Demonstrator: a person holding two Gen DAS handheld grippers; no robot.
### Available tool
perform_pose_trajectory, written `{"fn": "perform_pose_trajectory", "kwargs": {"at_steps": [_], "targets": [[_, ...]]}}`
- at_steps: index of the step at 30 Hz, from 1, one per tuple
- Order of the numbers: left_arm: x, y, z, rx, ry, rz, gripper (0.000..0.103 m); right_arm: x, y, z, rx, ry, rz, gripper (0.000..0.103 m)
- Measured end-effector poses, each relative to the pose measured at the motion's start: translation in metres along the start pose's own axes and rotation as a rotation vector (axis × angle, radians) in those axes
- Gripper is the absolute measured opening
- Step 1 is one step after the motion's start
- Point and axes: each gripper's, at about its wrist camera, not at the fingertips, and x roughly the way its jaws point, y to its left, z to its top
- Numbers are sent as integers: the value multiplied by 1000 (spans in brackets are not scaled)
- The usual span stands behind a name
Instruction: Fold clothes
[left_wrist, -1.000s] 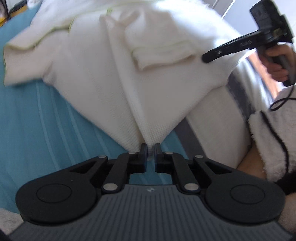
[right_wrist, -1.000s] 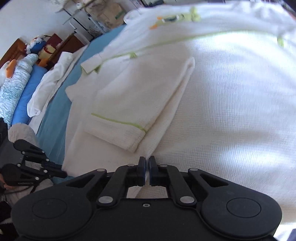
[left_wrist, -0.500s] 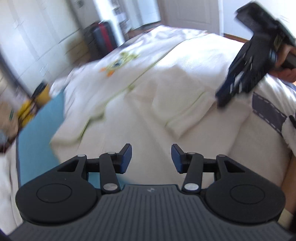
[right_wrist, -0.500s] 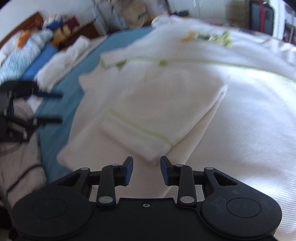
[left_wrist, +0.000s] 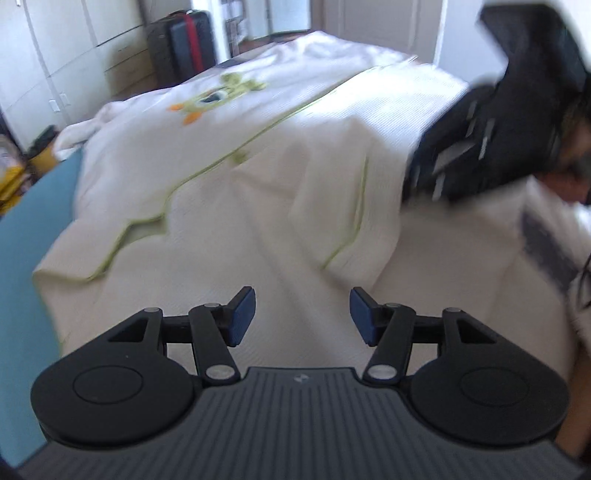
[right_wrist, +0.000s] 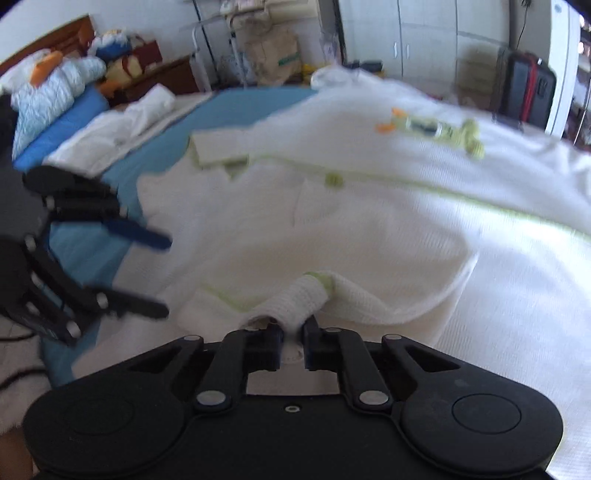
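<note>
A white robe (left_wrist: 258, 192) with green piping covers a bed with a blue sheet (right_wrist: 155, 155); a suitcase (left_wrist: 184, 40) stands far by cupboards. The left gripper (left_wrist: 302, 314) has just been opening, empty, while the right gripper (right_wrist: 293, 341) has just closed, pinching a robe fold.

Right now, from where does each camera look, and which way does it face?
Left wrist: sits on the left tool, looking down over the white robe; its fingers stand open, empty.
Right wrist: sits on the right tool, facing the robe's folded sleeve, pinched.
Shared: the robe, the black suitcase, each other's tool.
</note>
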Motion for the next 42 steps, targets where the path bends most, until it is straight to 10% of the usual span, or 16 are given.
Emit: {"fn": "perform_pose_trajectory", "kwargs": {"at_steps": [7,10,16,25,26,28,32,34,36,40,42], "targets": [[-4,27,14,-163,-100,-34,57,-17,-37,87,-1,-243,-63,11],[2,37,14,-220,-127,-40,58,4,-66,110,97,-256,-150,28],[32,61,21,-360,-119,-119,59,12,-115,64,323,-243,-135,60],[69,63,17,-485,-70,-325,68,38,-146,51,510,-243,-61,61],[69,63,16,-478,-80,-327,62,45,-147,53,505,-242,-52,60],[65,65,16,-460,-98,-325,9,58,-147,60,468,-239,-46,60],[59,65,19,-460,-133,-346,2,89,-152,101,336,-159,-97,59],[60,64,18,-457,-123,-332,2,103,-156,119,309,-122,-109,45],[65,64,14,-460,-96,-300,3,112,-155,129,268,-95,-126,10],[73,65,11,-499,-72,-323,25,103,-144,135,205,-121,-128,9],[70,62,13,-485,-81,-345,13,93,-137,135,184,-148,-122,8]]}}
